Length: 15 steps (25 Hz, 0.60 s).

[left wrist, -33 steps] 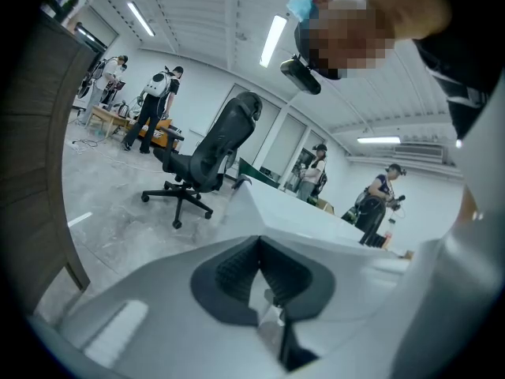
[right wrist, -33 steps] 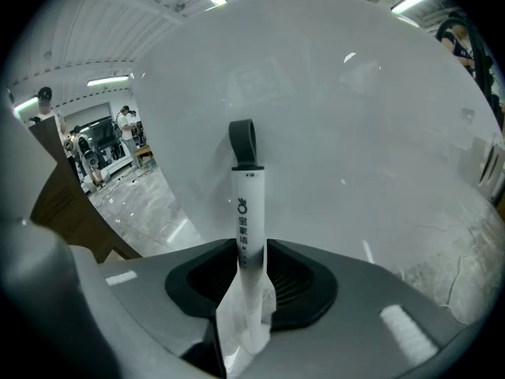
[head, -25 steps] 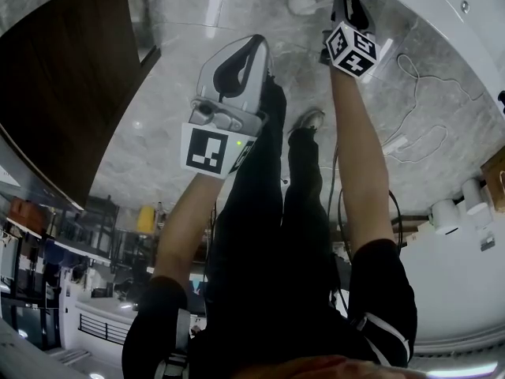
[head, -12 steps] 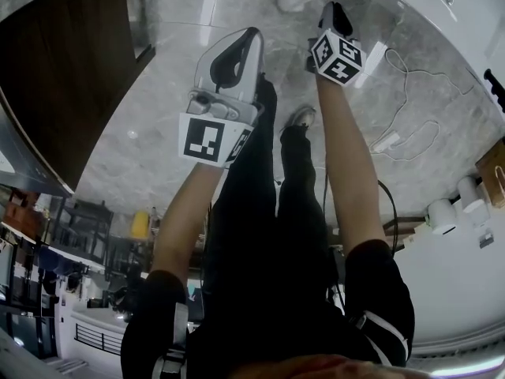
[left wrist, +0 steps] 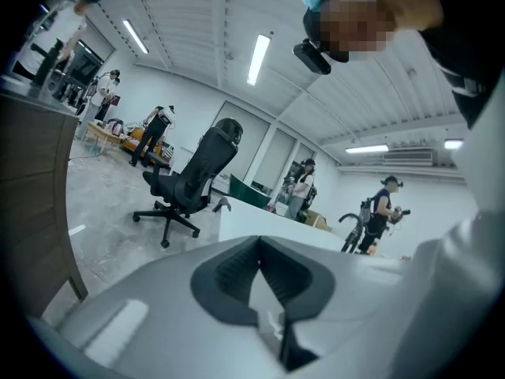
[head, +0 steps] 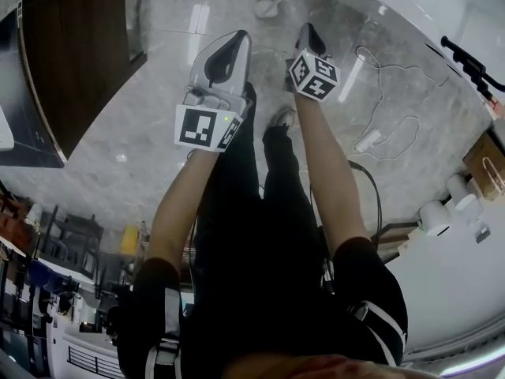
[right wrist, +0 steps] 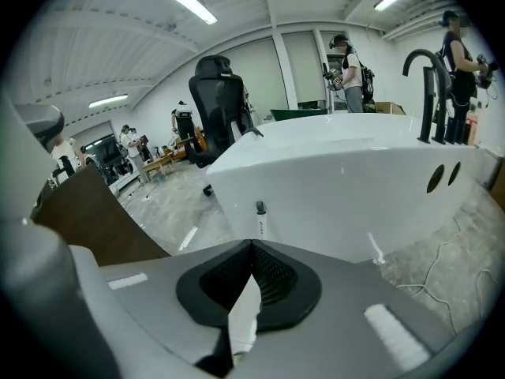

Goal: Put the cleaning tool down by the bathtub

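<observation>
A white cable (head: 368, 140) lies looped on the grey stone floor (head: 150, 125), where a black office chair (left wrist: 201, 164) stands

The left claw (left wrist: 259, 242) has its jaws together, with the tips touching and nothing between them. Just beyond the tips runs the white rim of the bathtub (left wrist: 264, 221). Past it a black chair (left wrist: 193, 181) stands on the pale floor (left wrist: 106, 223). A wooden panel (left wrist: 35, 188) rises at the left edge. Several people (left wrist: 385, 210) stand far back near the walls, under long ceiling lights (left wrist: 259, 58).
</observation>
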Each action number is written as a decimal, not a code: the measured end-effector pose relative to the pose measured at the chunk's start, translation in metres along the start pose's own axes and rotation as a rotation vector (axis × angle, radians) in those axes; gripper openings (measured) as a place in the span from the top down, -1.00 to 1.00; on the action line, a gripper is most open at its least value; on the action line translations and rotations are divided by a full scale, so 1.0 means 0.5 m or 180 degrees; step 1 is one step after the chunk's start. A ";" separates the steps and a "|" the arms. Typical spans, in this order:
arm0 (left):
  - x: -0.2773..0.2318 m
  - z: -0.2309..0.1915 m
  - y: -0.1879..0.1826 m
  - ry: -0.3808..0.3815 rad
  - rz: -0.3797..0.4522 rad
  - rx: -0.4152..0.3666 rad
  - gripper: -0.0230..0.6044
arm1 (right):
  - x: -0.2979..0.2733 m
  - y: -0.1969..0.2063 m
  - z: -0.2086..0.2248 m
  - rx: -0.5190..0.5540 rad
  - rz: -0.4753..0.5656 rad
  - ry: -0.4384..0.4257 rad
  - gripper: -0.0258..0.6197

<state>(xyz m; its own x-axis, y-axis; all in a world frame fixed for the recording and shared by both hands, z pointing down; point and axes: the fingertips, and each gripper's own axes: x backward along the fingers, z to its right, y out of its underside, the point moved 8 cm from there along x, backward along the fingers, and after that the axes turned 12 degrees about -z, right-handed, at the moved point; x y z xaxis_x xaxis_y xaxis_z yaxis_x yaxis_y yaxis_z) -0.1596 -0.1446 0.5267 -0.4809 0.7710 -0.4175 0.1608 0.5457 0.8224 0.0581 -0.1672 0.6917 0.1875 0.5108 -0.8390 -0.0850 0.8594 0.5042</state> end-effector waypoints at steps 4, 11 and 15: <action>0.042 0.067 -0.049 0.0031 0.0079 -0.0066 0.90 | 0.099 -0.012 -0.001 -0.0002 0.0065 -0.0072 0.92; 0.108 0.190 -0.095 0.0111 0.0176 -0.0221 0.90 | 0.271 -0.041 0.005 0.0145 0.0349 -0.0189 0.92; 0.141 0.253 -0.138 0.0171 0.0248 -0.0383 0.90 | 0.371 -0.074 -0.005 0.0220 0.0541 -0.0309 0.92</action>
<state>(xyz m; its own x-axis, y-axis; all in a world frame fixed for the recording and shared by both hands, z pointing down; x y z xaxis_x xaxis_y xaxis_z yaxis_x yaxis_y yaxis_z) -0.0956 -0.0862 0.3914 -0.5168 0.7891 -0.3320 0.0965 0.4390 0.8933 0.0937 -0.1041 0.5170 0.2699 0.6408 -0.7187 -0.0566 0.7556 0.6525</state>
